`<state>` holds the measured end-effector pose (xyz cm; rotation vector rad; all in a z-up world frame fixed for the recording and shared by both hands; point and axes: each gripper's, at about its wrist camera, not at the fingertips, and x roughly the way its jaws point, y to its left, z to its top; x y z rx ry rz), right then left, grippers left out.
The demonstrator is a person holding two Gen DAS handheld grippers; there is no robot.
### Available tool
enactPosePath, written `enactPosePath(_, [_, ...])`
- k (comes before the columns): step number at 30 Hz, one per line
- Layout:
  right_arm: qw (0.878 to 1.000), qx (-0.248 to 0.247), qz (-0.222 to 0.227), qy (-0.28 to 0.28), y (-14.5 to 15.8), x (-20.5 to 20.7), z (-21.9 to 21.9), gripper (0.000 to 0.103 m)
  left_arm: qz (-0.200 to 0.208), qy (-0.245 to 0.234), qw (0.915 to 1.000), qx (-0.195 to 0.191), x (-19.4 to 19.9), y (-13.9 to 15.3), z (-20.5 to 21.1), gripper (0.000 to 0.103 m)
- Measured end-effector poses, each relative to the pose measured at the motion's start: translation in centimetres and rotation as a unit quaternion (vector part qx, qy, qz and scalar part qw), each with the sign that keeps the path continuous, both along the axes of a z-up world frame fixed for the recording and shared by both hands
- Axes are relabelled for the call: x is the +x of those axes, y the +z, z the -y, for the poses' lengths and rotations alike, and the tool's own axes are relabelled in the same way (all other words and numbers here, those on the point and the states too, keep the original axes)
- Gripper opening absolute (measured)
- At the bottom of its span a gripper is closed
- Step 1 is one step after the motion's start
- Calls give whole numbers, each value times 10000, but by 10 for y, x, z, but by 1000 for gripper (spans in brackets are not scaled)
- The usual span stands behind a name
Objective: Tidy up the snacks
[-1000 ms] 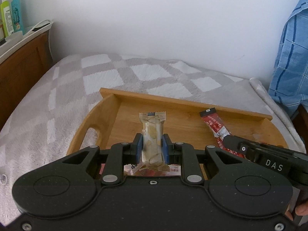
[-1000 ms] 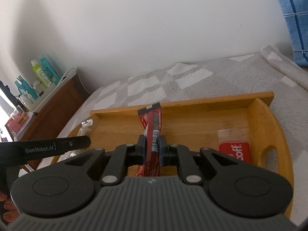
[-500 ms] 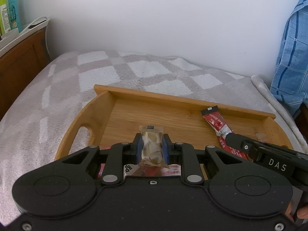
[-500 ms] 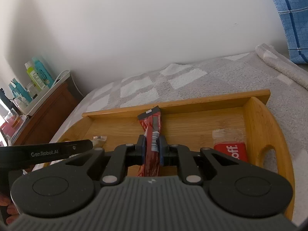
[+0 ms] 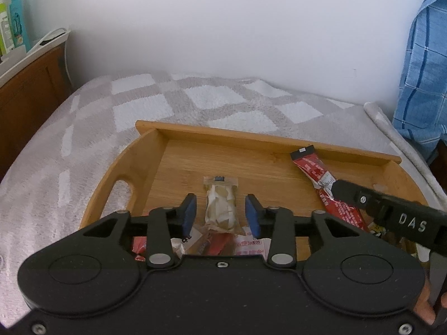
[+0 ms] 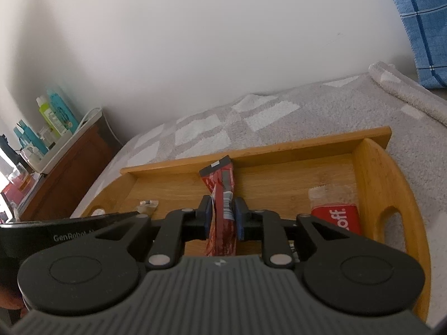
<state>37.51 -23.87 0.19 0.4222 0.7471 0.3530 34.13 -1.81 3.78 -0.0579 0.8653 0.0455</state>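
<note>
A wooden tray (image 5: 145,150) lies on a checked blanket. My left gripper (image 5: 220,214) is open over the tray's near left part. A clear packet of pale biscuits (image 5: 221,205) lies between its pads, untouched. My right gripper (image 6: 222,217) is shut on a long red snack stick (image 6: 222,192) and holds it over the tray's (image 6: 374,173) middle. The stick also shows in the left wrist view (image 5: 321,177), with the right gripper (image 5: 333,191) at the right.
A red packet with white lettering (image 6: 335,219) lies at the tray's right end. Several red and white packets (image 5: 245,244) lie under my left gripper. A wooden cabinet with bottles (image 6: 53,128) stands at left. A blue checked cloth (image 5: 421,83) hangs at right.
My left gripper lowered the biscuit packet onto the tray and opened, letting it go. My right gripper still holds the red stick and has moved little.
</note>
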Motion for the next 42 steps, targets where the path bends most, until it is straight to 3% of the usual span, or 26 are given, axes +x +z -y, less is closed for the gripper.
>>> enactPosePath(6, [9998, -9, 180, -101, 11, -8, 4, 43, 48, -106, 9999, 93, -10, 9, 4, 48])
enactPosePath(12, [9981, -359, 444, -225, 23, -23, -1, 58, 125, -244, 9995, 163, -25, 17, 10, 59])
enactPosePath(20, [9902, -984, 860, -494, 36, -65, -3, 63, 263, -342, 9990, 94, -52, 29, 16, 79])
enactPosePath(23, [9873, -1162, 942, -528, 41, -84, -5, 66, 324, -429, 9985, 93, -67, 32, 20, 82])
enactPosePath(28, [9840, -1262, 1132, -554, 49, -115, -8, 80, 279, -479, 9985, 47, -93, 34, 20, 88])
enactPosePath(42, [9778, -1474, 1084, -1024, 41, -198, 21, 93, 441, -635, 9969, 169, -156, 38, 16, 98])
